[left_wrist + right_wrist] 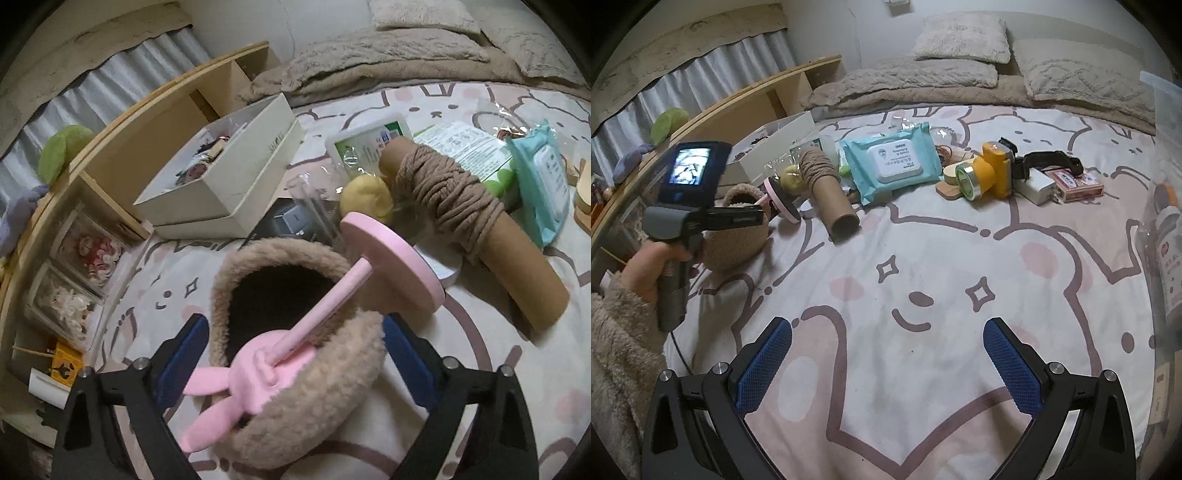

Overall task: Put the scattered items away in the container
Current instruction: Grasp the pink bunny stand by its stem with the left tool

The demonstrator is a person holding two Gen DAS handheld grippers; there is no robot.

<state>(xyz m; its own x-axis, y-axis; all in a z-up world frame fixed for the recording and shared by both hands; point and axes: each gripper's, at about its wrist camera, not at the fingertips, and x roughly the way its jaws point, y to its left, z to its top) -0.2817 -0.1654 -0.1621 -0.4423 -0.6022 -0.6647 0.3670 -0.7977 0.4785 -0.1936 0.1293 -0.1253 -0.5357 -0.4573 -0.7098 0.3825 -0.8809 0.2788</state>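
Observation:
A fuzzy tan basket (295, 406) sits on the bed sheet with a pink bunny-eared stand (321, 310) lying tilted in it, its round base sticking out over the rim. My left gripper (293, 354) is open and straddles the basket; both blue pads stand just beside its sides. A yarn-wound cardboard tube (461, 221), a yellow ball (365, 199) and a teal wipes pack (543, 184) lie beyond. My right gripper (888, 365) is open over bare sheet. In its view lie a yellow headlamp (990, 170), a white charger (1034, 188) and a red card box (1075, 184).
An open white box (221, 184) with small items stands at the back left beside a wooden shelf (129, 147). Pillows and a blanket (960, 37) line the far end. A bottle (1171, 258) stands at the right edge. A hand in a fuzzy sleeve (646, 266) holds the left gripper.

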